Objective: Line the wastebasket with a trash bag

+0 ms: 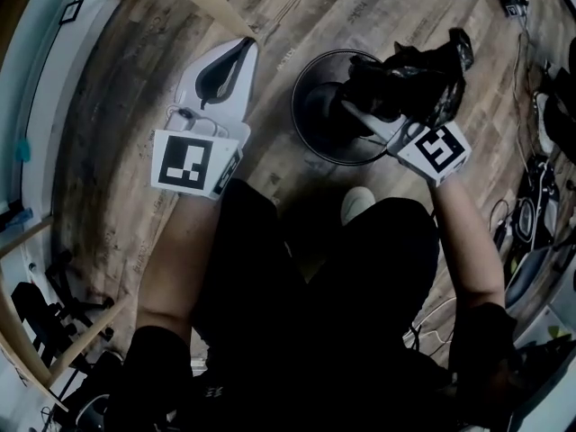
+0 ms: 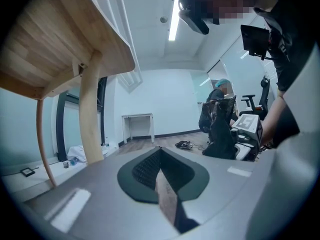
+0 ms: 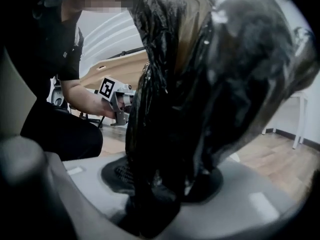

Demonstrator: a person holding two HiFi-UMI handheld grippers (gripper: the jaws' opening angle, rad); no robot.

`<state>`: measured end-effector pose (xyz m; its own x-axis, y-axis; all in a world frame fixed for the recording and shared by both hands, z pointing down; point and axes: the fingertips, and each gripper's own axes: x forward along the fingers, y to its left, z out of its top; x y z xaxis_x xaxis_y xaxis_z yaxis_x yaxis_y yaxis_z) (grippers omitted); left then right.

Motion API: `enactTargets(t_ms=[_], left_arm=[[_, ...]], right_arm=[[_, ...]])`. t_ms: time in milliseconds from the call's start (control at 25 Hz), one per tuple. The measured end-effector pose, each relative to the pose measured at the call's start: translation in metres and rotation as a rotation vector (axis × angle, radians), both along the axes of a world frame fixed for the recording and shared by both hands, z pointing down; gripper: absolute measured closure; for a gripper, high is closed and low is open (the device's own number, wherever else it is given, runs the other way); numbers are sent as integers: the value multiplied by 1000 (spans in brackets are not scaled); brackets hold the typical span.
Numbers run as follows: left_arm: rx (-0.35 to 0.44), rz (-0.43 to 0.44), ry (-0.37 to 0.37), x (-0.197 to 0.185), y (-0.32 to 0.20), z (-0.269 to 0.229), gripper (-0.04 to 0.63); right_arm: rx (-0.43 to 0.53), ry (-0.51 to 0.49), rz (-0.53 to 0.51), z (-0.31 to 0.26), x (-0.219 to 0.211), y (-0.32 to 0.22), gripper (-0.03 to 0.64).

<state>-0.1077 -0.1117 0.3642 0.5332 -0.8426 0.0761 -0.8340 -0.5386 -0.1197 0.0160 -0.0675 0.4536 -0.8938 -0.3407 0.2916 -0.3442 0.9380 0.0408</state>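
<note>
Floorboards (image 1: 288,7) hold a round black wastebasket (image 1: 304,124) beneath the right gripper (image 3: 165,184), jaws parted round a crumpled black plastic trash bag (image 3: 200,84); left gripper (image 2: 160,176) jaws closed, empty; unfolding likely comes next.

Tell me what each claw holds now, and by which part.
Right claw: the bunched part of the crumpled black plastic trash bag stands between its parted jaws; whether they press it cannot be told. Left claw: shut, empty.

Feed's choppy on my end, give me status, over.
Left gripper shut, empty. Right gripper jaws apart, trash bag bunched between, above wastebasket. Nothing blocking seen.
</note>
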Motion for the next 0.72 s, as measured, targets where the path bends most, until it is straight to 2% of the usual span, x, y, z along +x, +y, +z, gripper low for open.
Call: enactTargets(t_ms=[80, 200, 360, 480, 640, 720], left_arm=[[-1, 10, -1, 0, 2, 0, 592], [-1, 17, 4, -4, 3, 0, 592], [-7, 23, 17, -2, 3, 2, 592], [-10, 48, 20, 6, 6, 6, 591], [-14, 56, 30, 10, 3, 7, 591], [-22, 57, 35, 12, 2, 9, 592]], right_arm=[[-8, 3, -28, 4, -3, 4, 354], [-23, -8, -63, 3, -5, 10, 276], [-47, -18, -96, 1, 1, 17, 239], [-58, 9, -108, 5, 4, 21, 207], [-104, 70, -79, 19, 8, 16, 142], [-123, 83, -43, 25, 13, 9, 134]])
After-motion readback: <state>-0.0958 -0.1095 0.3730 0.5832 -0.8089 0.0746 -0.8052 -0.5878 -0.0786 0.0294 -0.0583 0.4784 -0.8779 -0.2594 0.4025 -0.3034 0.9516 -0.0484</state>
